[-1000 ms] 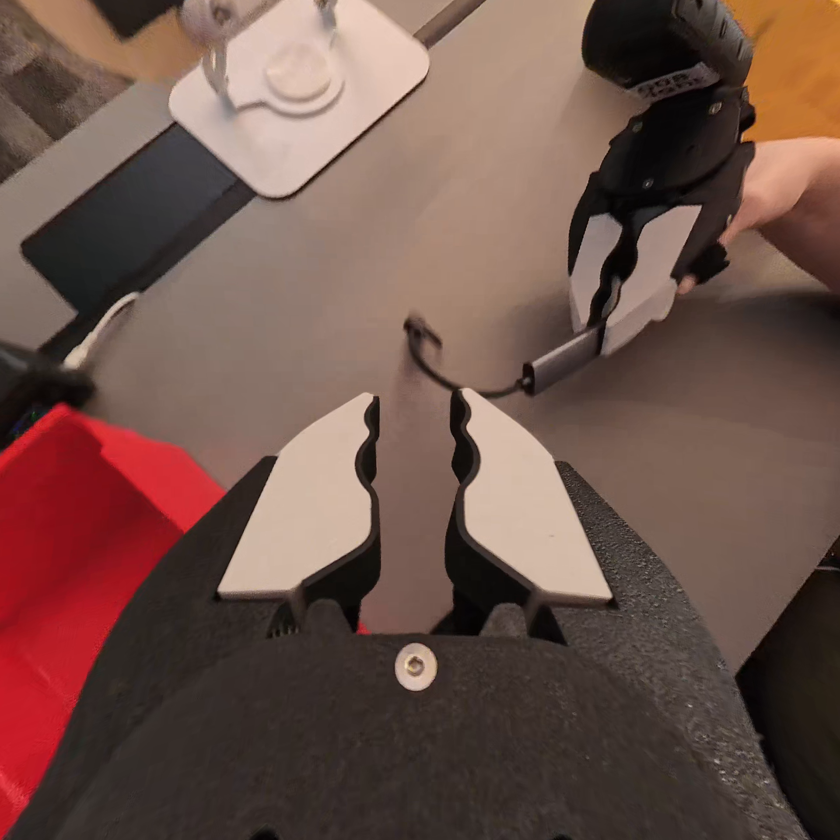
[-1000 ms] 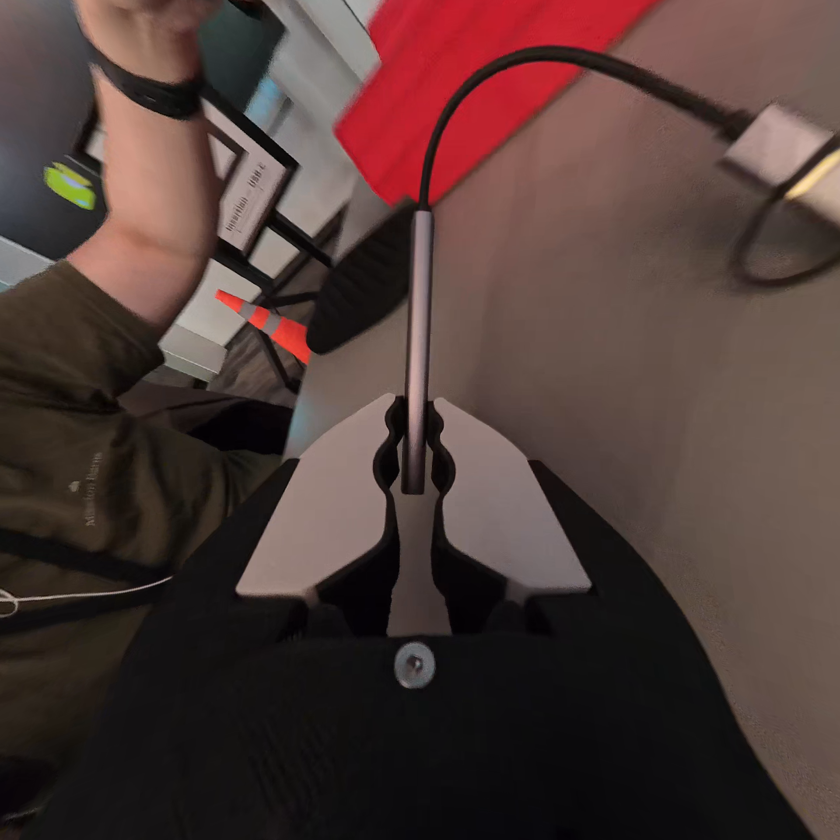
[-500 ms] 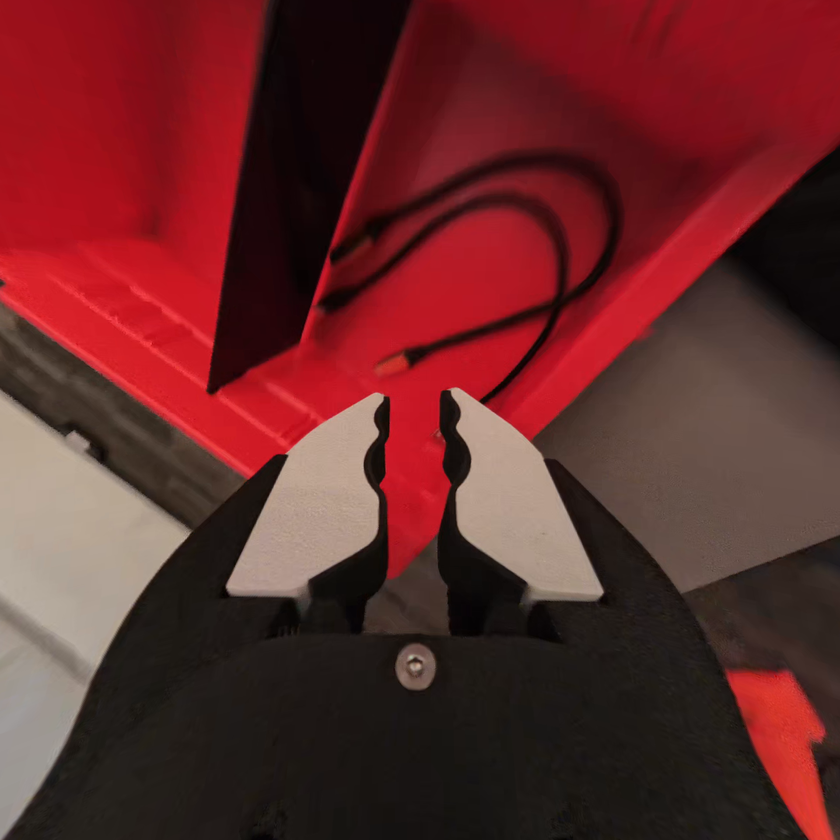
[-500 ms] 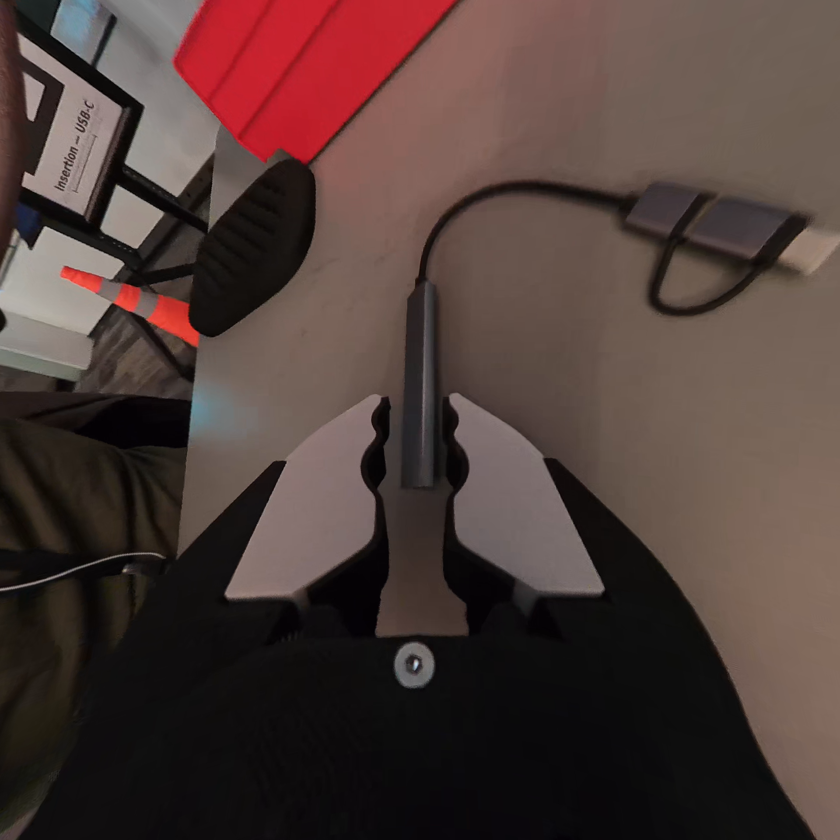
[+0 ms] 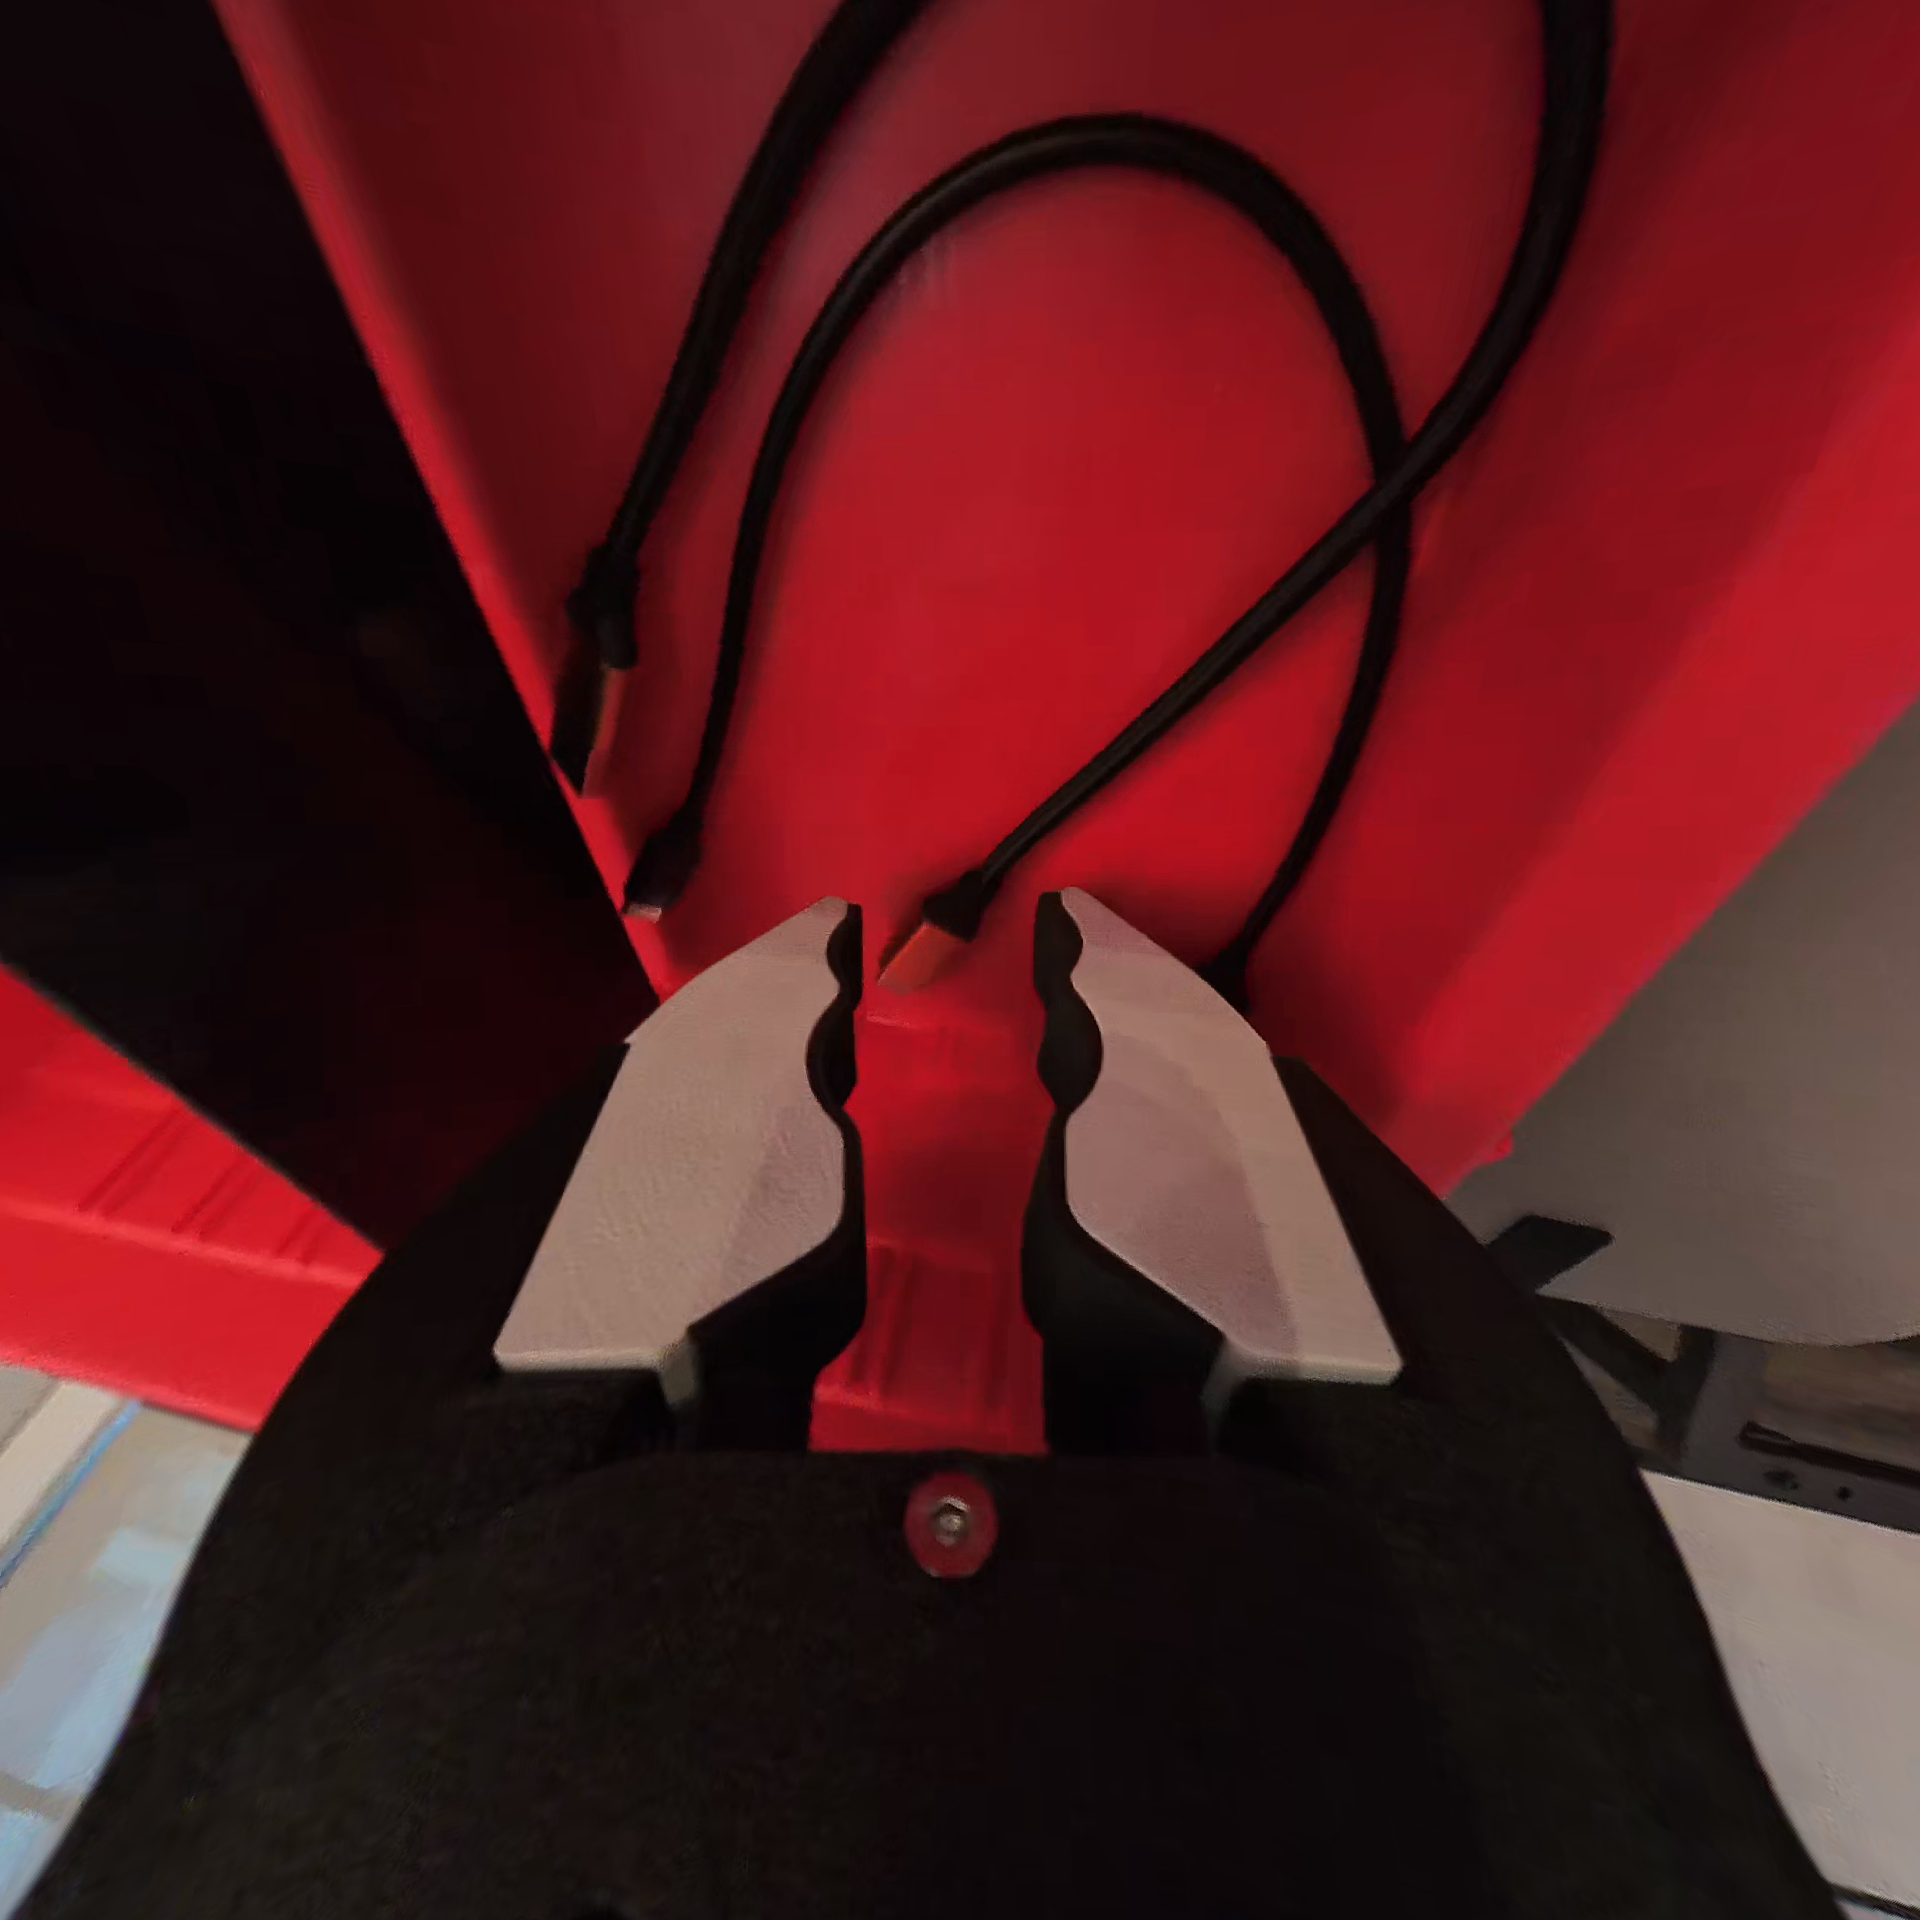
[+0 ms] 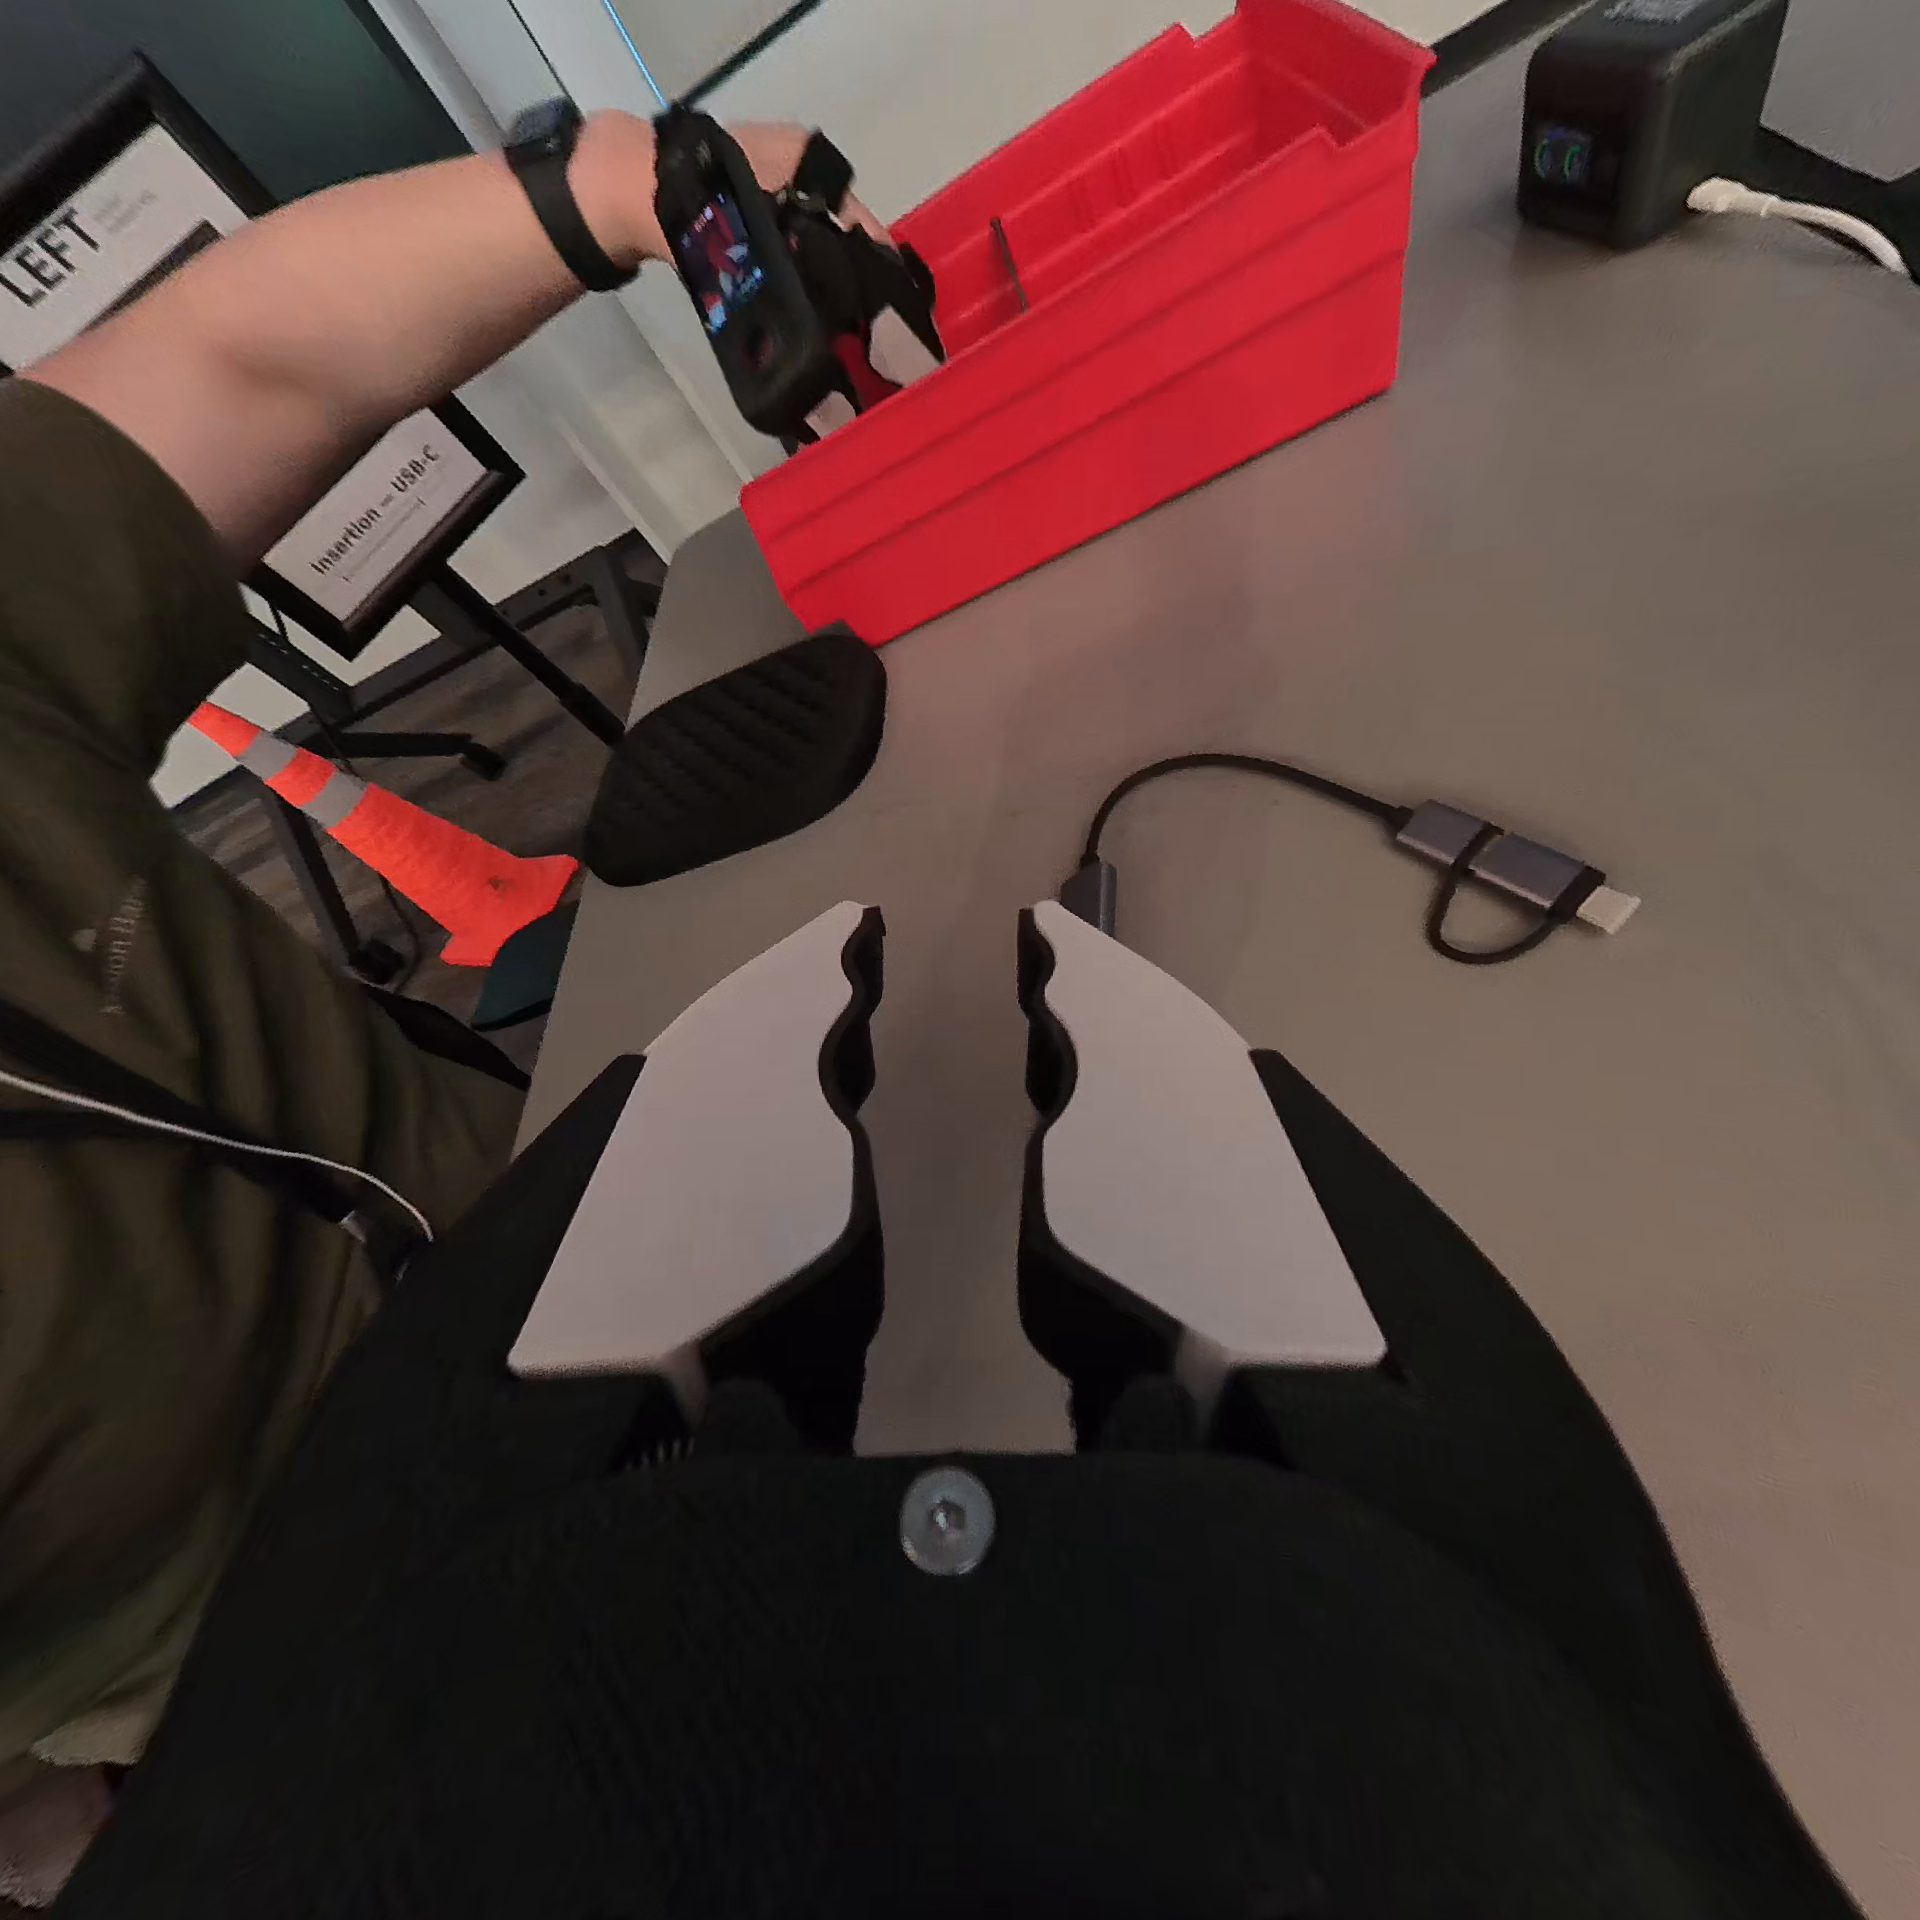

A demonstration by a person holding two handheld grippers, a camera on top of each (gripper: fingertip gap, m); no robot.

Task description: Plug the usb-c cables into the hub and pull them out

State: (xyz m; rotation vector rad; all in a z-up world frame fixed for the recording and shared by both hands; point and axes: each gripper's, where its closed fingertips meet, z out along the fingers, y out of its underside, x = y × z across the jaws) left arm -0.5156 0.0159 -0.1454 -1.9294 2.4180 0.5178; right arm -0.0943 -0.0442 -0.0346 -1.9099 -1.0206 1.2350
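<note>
I am holding the left gripper tipped down into the red bin, its jaws parted to a moderate gap and gripping nothing. Just past the tips, between them, a usb-c plug is lying on the bin floor, nearer the left finger. Its long axis is running diagonally, metal nose pointing back toward me and to the left, its black cable trailing away up and right into a loop. I judge the next move hinges on that slant: I will need to turn my wrist until the jaws are squaring up across the plug body. Two more plugs are lying further left by a dark divider.

My right gripper is hovering over the grey table, jaws likewise apart and empty. The hub is lying on the table just beside the right fingertip, mostly hidden behind it, its lead curving away right to a grey adapter. The right side is clearly nearer the hub.
</note>
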